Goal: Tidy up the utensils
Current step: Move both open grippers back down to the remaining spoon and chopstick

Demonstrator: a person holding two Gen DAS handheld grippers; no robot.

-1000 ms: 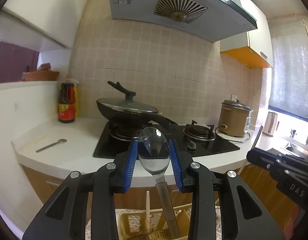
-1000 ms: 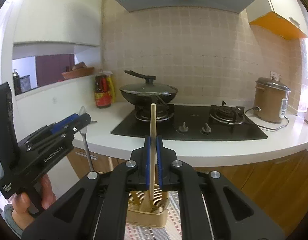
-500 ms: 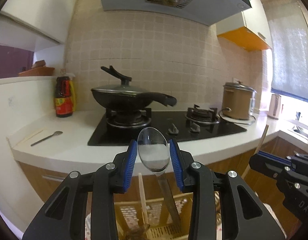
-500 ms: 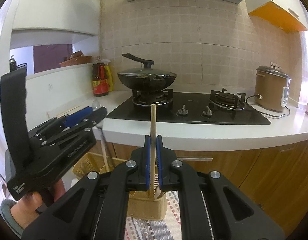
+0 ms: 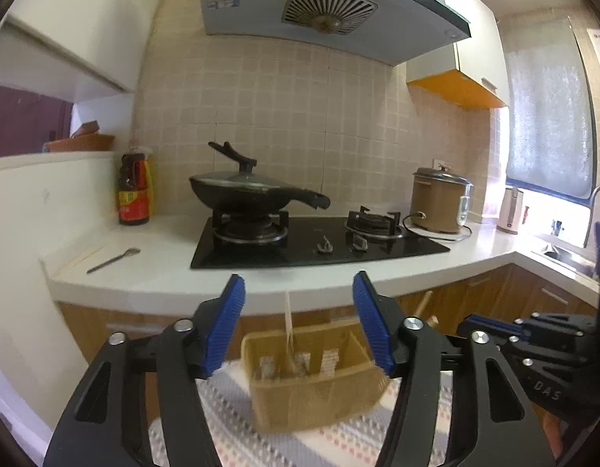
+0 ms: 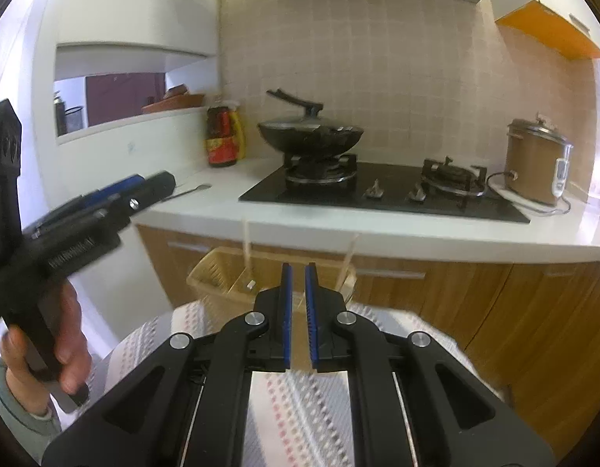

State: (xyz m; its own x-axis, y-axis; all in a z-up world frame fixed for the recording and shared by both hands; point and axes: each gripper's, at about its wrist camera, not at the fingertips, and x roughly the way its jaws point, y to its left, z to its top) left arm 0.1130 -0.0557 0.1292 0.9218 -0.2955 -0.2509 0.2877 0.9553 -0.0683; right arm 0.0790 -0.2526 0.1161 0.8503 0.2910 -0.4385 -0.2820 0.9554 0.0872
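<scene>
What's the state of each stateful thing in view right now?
Left gripper: open, jaws just widened, nothing between them.
Right gripper: near shut, nothing visible between the pads.
Yellow plastic utensil basket: upright on the patterned cloth, wooden stick standing inside.
Black lidded wok: lid on, sitting on the left burner.
Metal spoon on white counter: lying flat, untouched.
Brown rice cooker: lid on, cord attached.

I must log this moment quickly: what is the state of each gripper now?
Left gripper: open, jaws have just been opening, nothing between them.
Right gripper: shut, holding nothing.
</scene>
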